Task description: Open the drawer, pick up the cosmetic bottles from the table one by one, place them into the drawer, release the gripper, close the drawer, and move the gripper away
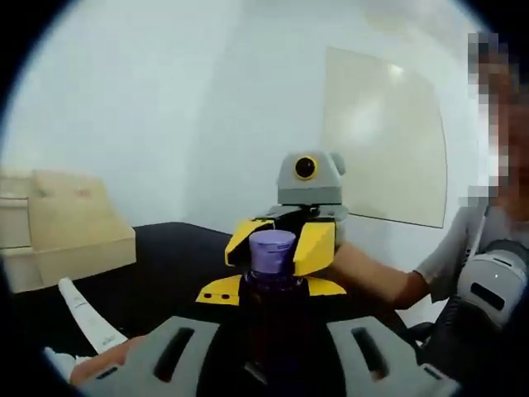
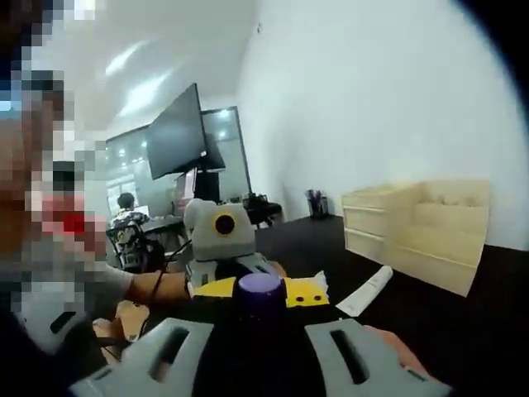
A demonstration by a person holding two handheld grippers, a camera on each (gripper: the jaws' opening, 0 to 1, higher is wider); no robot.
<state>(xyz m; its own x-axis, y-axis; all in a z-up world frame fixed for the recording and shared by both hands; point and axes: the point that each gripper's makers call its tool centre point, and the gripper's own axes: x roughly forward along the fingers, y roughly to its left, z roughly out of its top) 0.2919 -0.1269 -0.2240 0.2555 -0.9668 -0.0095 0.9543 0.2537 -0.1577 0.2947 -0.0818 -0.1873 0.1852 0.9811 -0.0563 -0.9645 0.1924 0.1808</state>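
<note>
From the left gripper view I see my left claw [image 1: 277, 351] with its grey jaws either side of a dark bottle [image 1: 273, 306] that has a purple cap; the jaws sit close against the bottle's sides, so I read it as clamped on it. Directly ahead, the right claw [image 1: 279, 248] faces me, its yellow-faced jaws closed around the purple cap and blocking my sight of the desk beyond it. In the right gripper view the same dark bottle [image 2: 260, 294] stands between the right claw's [image 2: 260, 351] grey jaws, and the left claw [image 2: 260, 291] fronts it with yellow jaw faces at either side of the cap. The bottle is held up between the two claws, above the black desk [image 1: 165, 265]. A white tube [image 1: 87, 314] lies on the desk to the left in the left gripper view, with something orange just beside its near end that I cannot make out. A pale wooden drawer unit [image 1: 70, 227] stands at the desk's edge; I cannot tell whether a drawer is open. A person's forearm [image 1: 372, 277] reaches in behind the right claw. The room has white walls, a pale board [image 1: 384, 141] on one wall, and a dark monitor [image 2: 178, 132] further back.
</note>
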